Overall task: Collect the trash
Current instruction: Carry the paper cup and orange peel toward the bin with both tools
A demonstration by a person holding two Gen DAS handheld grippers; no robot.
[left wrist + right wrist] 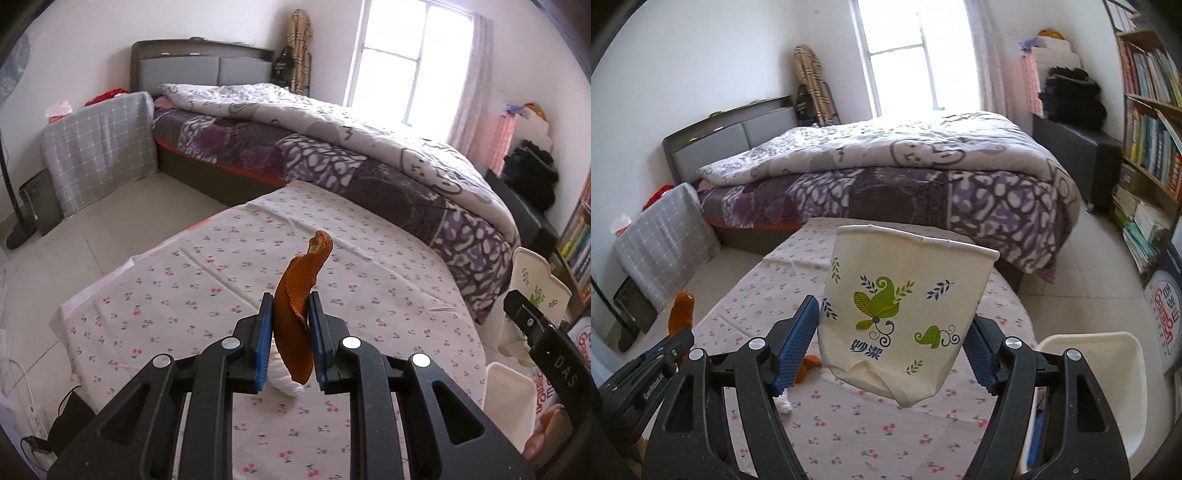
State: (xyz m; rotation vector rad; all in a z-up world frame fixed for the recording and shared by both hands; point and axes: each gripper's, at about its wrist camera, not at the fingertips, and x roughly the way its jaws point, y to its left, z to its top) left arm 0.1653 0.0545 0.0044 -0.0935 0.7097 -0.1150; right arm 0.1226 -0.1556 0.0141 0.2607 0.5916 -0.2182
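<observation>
A: Cherry-print table (229, 258), bed behind. Left gripper (290, 306) pinches orange peel (299, 295); right gripper (892, 332) squeezes paper cup (901, 314), both above table.

B: Risks: peel held by an edge could slip; the crushed cup could pop out before reaching the white bin (1108, 354) beside table.

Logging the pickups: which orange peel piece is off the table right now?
The long peel strip, clamped upright in the left gripper. The other peel piece lies on the tablecloth beside the right gripper.

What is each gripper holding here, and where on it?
Left gripper pinches an orange peel near mid-length. Right gripper squeezes a paper cup by its lower sides.
</observation>
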